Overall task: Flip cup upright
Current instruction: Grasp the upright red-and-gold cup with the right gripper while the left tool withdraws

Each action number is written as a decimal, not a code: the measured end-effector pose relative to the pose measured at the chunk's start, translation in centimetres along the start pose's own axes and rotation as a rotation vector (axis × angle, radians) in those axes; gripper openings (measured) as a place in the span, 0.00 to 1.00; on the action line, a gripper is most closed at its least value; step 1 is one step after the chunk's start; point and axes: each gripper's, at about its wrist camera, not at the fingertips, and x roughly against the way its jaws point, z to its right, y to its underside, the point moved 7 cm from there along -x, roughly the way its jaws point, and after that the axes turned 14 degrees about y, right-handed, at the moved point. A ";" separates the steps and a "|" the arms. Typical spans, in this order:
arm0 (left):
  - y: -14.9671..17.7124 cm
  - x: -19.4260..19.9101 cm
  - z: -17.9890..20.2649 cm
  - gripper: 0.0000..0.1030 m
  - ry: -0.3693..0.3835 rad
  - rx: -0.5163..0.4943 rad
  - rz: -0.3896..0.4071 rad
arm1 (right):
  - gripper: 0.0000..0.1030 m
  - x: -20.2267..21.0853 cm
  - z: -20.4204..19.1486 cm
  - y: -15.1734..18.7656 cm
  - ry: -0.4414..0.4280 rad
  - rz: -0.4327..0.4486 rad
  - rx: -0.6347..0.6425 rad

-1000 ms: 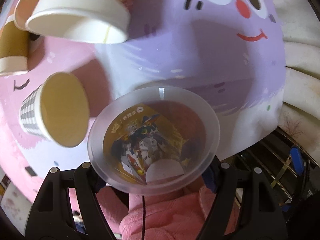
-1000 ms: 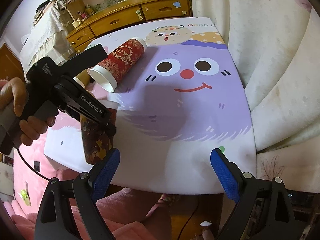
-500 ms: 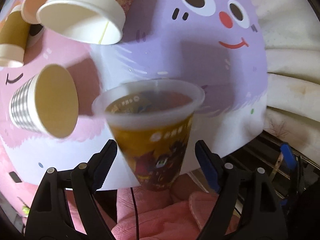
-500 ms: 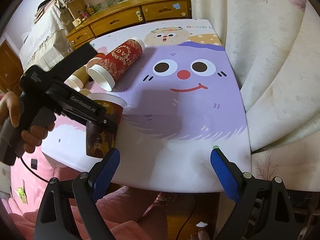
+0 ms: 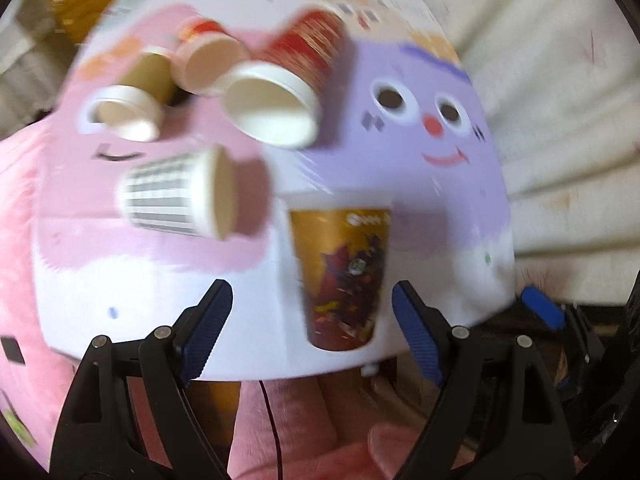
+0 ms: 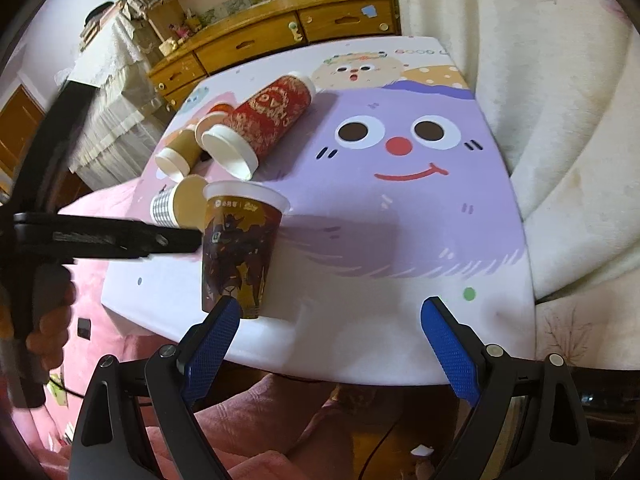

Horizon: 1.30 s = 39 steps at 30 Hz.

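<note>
A gold and dark red printed cup [image 5: 342, 276] stands upright near the table's front edge; it also shows in the right wrist view [image 6: 238, 252]. My left gripper [image 5: 310, 328] is open, its blue pads either side of the cup and apart from it; from the right wrist view its black body [image 6: 104, 236] sits just left of the cup. My right gripper [image 6: 330, 346] is open and empty at the front edge, right of the cup.
Several cups lie on their sides behind: a checked cup [image 5: 176, 196], a large red cup [image 6: 264, 124], a brown cup [image 6: 178, 154] and a small red one [image 5: 204, 56]. The cartoon table mat [image 6: 400, 208] ends at cream curtains [image 6: 560, 120] on the right.
The printed cup went from tilted in my left gripper to standing upright on the table. The left gripper opened, let it go and drew back. The right gripper stayed open.
</note>
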 end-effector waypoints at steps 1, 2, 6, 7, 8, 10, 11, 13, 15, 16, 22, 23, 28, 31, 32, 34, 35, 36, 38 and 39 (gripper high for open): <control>0.0 0.5 -0.5 0.78 -0.003 0.010 0.031 | 0.91 -0.2 -0.3 0.0 -0.001 -0.002 0.005; 0.0 1.4 -1.2 0.78 -0.009 0.026 0.070 | 0.91 -0.4 -0.7 -0.1 -0.005 -0.004 0.011; 0.2 3.4 -3.2 0.78 -0.045 0.054 0.173 | 0.91 -0.9 -2.2 -0.5 -0.019 -0.001 0.023; 0.7 3.8 -3.7 0.78 -0.046 0.052 0.180 | 0.91 -0.9 -2.6 -0.6 -0.023 -0.001 0.022; 0.9 3.9 -4.2 0.78 -0.048 0.048 0.189 | 0.91 -1.0 -3.0 -0.7 -0.029 -0.003 0.015; 1.6 4.2 -5.3 0.78 -0.069 0.037 0.214 | 0.91 -1.4 -3.9 -1.0 -0.038 -0.014 -0.013; 1.8 4.1 -5.7 0.78 -0.086 0.032 0.219 | 0.91 -1.7 -4.3 -1.2 -0.038 -0.024 -0.026; 2.4 3.9 -6.8 0.78 -0.135 0.026 0.224 | 0.91 -2.3 -5.1 -1.4 -0.055 -0.045 -0.054; 3.0 4.2 -8.1 0.78 -0.163 0.043 0.224 | 0.91 -3.0 -6.1 -1.8 -0.081 -0.073 -0.088; 3.1 4.2 -8.8 0.78 -0.161 0.058 0.221 | 0.91 -3.2 -6.6 -1.9 -0.095 -0.081 -0.102; 3.6 5.9 -12.6 0.78 -0.147 0.101 0.238 | 0.91 -5.0 -10.0 -3.5 -0.189 -0.152 -0.200; 3.6 6.1 -13.1 0.78 -0.145 0.099 0.233 | 0.91 -5.3 -10.5 -3.7 -0.202 -0.162 -0.214; 3.6 6.7 -15.2 0.78 -0.118 0.087 0.192 | 0.92 -6.8 -13.4 -4.5 -0.197 -0.203 -0.233; 3.3 6.6 -16.0 0.78 -0.069 0.084 0.147 | 0.93 -7.5 -14.7 -4.5 -0.165 -0.220 -0.224; 3.1 6.5 -16.2 0.78 -0.062 0.073 0.132 | 0.93 -7.8 -15.2 -4.6 -0.144 -0.225 -0.215; 2.8 6.5 -16.2 0.78 -0.052 0.043 0.109 | 0.93 -8.5 -15.9 -4.6 -0.098 -0.231 -0.187; 2.7 6.4 -16.3 0.78 -0.050 0.025 0.096 | 0.93 -8.9 -16.3 -4.7 -0.079 -0.235 -0.170; 2.6 6.2 -16.2 0.78 -0.048 0.003 0.078 | 0.93 -9.3 -16.6 -4.6 -0.062 -0.239 -0.154; 2.3 6.0 -16.1 0.78 -0.044 -0.041 0.049 | 0.93 -10.1 -17.2 -4.6 -0.011 -0.252 -0.124; 2.2 5.8 -15.9 0.78 -0.032 -0.073 0.032 | 0.93 -10.4 -17.4 -4.6 0.001 -0.253 -0.117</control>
